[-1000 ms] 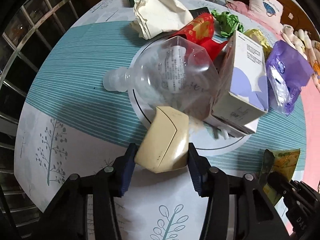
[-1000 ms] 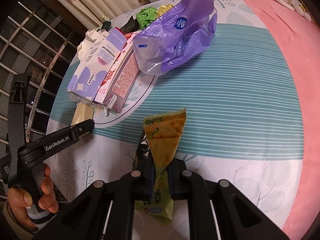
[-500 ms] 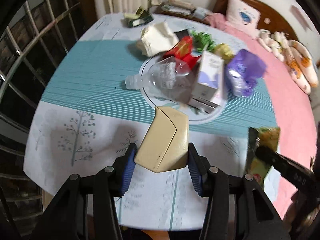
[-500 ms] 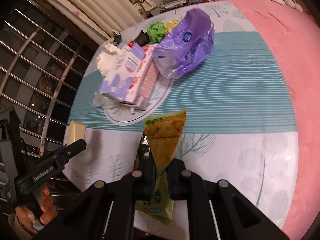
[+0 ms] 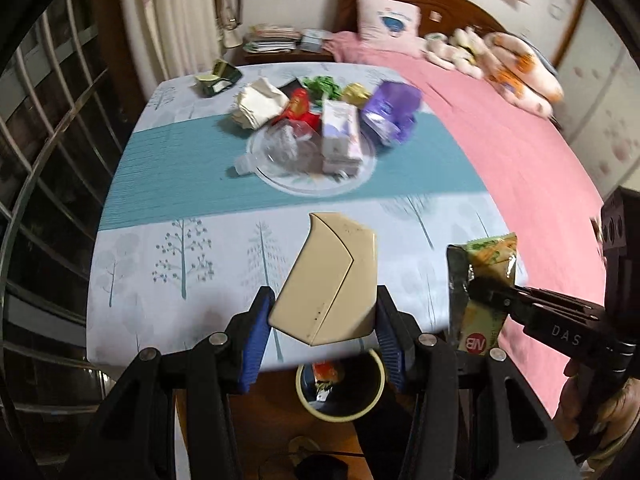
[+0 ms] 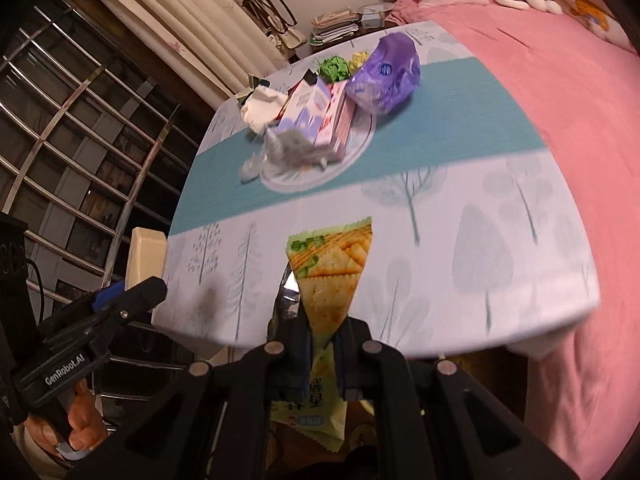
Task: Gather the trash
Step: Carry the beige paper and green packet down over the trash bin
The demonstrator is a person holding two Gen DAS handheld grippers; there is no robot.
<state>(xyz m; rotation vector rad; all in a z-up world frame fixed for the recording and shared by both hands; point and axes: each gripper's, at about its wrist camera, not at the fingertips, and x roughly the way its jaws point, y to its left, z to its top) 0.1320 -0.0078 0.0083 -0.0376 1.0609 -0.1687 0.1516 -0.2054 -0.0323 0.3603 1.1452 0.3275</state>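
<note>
Trash sits heaped around a round plate (image 5: 280, 184) on the tree-print tablecloth (image 5: 168, 248): a clear plastic bottle (image 5: 276, 150), a white-and-lilac carton (image 5: 340, 136), a purple bag (image 5: 390, 114), crumpled white paper (image 5: 260, 106), red wrapping (image 5: 298, 106) and green scraps (image 5: 322, 84). Well apart from that pile, the left gripper (image 5: 323, 322) clamps a beige box (image 5: 328, 284) between its blue pads (image 5: 256, 332), held above the near table edge. Below it on the floor stands a cream-rimmed bin (image 5: 340, 408) with a wrapper already inside. Just to its right, the right gripper (image 6: 323, 344) pinches a green cracker packet (image 6: 330, 268), upright, jaws squeezed tight on its middle. A pink bedspread (image 6: 560, 120) lies beyond the table.
</note>
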